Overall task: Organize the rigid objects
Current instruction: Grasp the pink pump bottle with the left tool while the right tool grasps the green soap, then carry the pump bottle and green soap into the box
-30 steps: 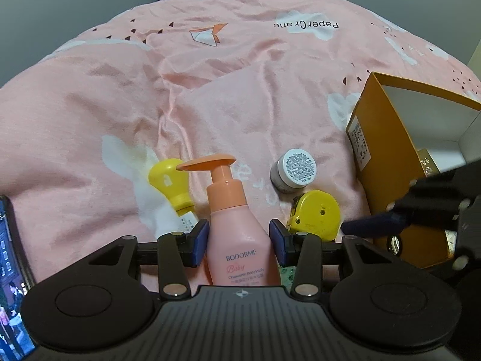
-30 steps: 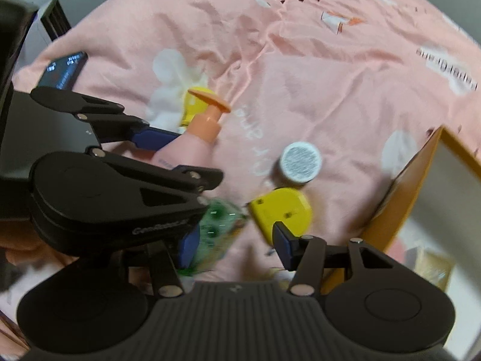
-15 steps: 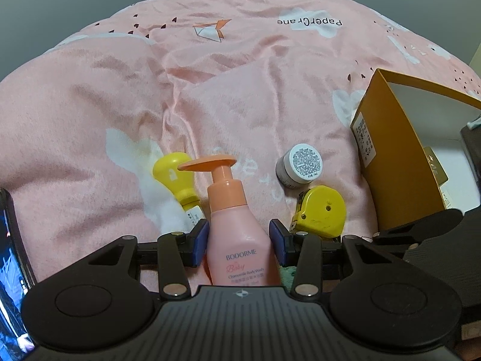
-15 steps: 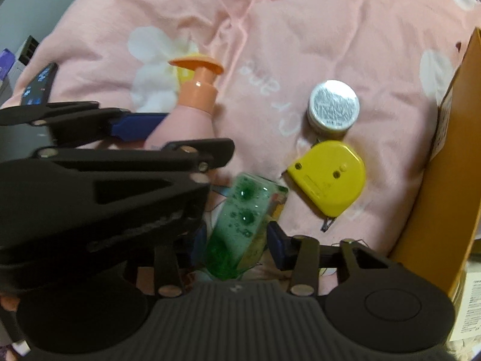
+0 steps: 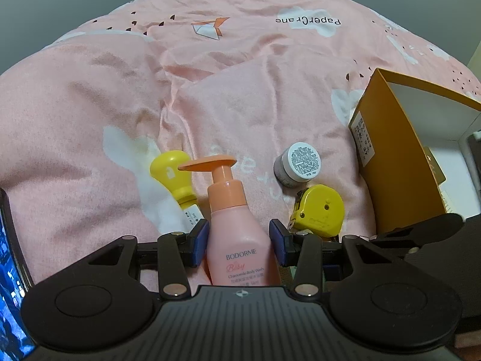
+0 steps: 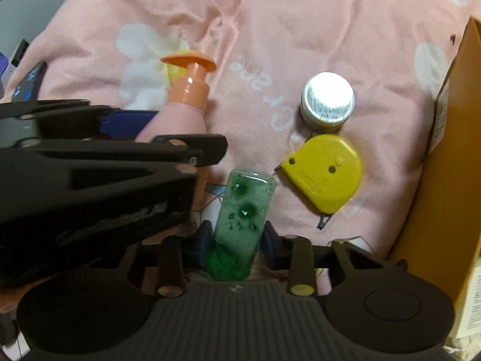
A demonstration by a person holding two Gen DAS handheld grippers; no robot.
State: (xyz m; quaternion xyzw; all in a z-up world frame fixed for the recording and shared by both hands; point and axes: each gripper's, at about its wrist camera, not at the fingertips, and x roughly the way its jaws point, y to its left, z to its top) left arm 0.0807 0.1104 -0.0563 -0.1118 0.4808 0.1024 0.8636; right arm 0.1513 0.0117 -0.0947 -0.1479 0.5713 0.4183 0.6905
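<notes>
Both tongs are busy on the bed. The left tongs (image 5: 239,242) bracket the pink pump bottle (image 5: 237,234), pads at its sides, though whether they press it I cannot tell. The right tongs (image 6: 236,240) have come in narrow around the green bottle (image 6: 242,219); a second ago they stood open, short of it. Grasping looks like the step in hand; next comes a lift toward the orange box (image 6: 442,186), clearing the yellow tape measure (image 6: 323,171) and the small jar (image 6: 327,100).
</notes>
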